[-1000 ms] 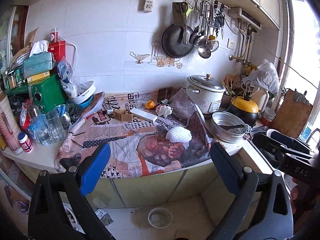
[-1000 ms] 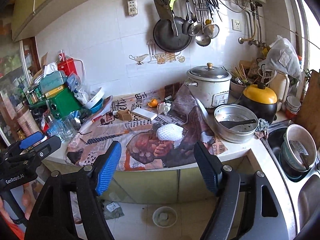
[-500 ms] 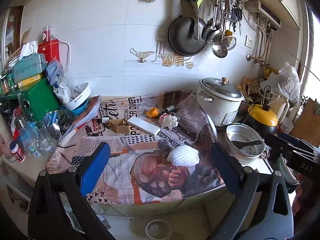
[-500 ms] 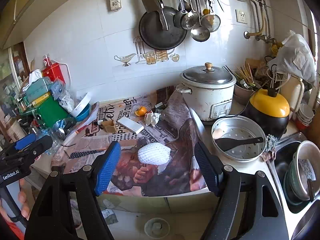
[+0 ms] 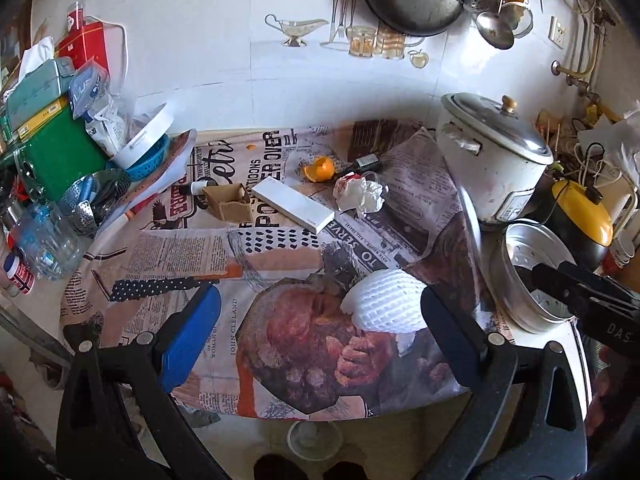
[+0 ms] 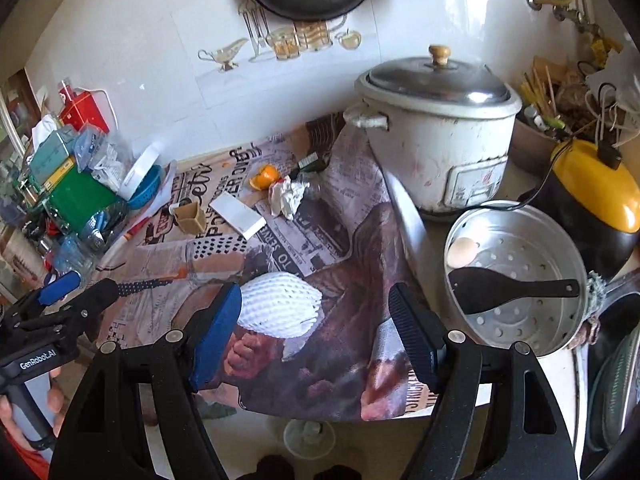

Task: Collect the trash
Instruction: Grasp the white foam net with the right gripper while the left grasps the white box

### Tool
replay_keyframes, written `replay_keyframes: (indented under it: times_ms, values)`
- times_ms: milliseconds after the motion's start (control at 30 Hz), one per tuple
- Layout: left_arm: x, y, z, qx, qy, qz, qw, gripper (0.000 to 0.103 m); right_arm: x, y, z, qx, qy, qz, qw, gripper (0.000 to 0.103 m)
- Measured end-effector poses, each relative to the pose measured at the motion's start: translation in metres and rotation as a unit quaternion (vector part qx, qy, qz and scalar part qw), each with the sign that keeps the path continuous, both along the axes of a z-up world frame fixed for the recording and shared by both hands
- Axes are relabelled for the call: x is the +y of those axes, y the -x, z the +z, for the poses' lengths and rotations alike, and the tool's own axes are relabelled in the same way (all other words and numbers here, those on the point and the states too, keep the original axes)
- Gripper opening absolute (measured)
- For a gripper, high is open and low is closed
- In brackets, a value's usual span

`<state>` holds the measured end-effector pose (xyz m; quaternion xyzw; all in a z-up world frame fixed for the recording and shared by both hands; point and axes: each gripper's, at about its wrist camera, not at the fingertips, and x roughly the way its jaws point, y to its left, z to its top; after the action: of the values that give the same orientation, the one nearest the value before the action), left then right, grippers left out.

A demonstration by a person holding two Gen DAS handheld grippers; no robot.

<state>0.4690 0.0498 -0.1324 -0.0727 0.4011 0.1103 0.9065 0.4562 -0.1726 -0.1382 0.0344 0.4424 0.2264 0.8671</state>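
Note:
A white foam fruit net (image 5: 384, 300) (image 6: 278, 304) lies near the front of the newspaper-print cloth (image 5: 280, 344). Further back rest a crumpled white paper (image 5: 360, 196) (image 6: 286, 198), an orange peel (image 5: 319, 169) (image 6: 264, 176), a flat white box (image 5: 292, 204) (image 6: 238, 216) and a small open cardboard box (image 5: 228, 202) (image 6: 188, 216). My left gripper (image 5: 320, 340) stands open over the cloth's front, the net beside its right finger. My right gripper (image 6: 316, 332) is open too, the net just past its left finger. Nothing is held.
A white rice cooker (image 6: 436, 132) stands at the back right, a metal steamer pan (image 6: 516, 276) with a black spatula and an egg before it, and a yellow-lidded kettle (image 6: 596, 192). Clutter with a green box (image 5: 60, 156) and bottles fills the left. A small bowl (image 5: 314, 438) sits on the floor.
Both grippers have come forward and down toward the counter, so the foam net and cloth loom larger. Both stayed open. Nothing on the counter has moved.

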Motion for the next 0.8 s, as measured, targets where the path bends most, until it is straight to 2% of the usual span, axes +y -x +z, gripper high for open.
replay_keyframes:
  times_ms: [167, 400, 567, 633, 767, 800]
  values:
    - [0.027, -0.015, -0.018, 0.020, 0.006, 0.019, 0.9996, 0.101, 0.014, -0.035, -0.055, 0.082, -0.022, -0.007, 0.996, 0.073]
    - [0.072, -0.036, -0.034, 0.037, 0.007, 0.030, 0.9988, 0.101, 0.035, -0.059, -0.119, 0.190, -0.047, -0.017, 0.980, 0.073]
    - [0.101, -0.056, -0.039, 0.048, 0.008, 0.031, 0.9983, 0.101, 0.045, -0.067, -0.142, 0.240, -0.078, -0.013, 0.968, 0.061]
    - [0.111, -0.066, -0.044, 0.054, 0.008, 0.027, 0.9982, 0.101, 0.049, -0.069, -0.147, 0.256, -0.097, -0.006, 0.962, 0.045]
    - [0.123, -0.086, -0.057, 0.066, 0.021, 0.018, 0.9974, 0.101, 0.056, -0.073, -0.150, 0.262, -0.127, -0.003, 0.957, 0.029]
    - [0.125, -0.090, -0.059, 0.068, 0.028, 0.015, 0.9972, 0.101, 0.059, -0.073, -0.149, 0.260, -0.125, 0.000, 0.958, 0.022]
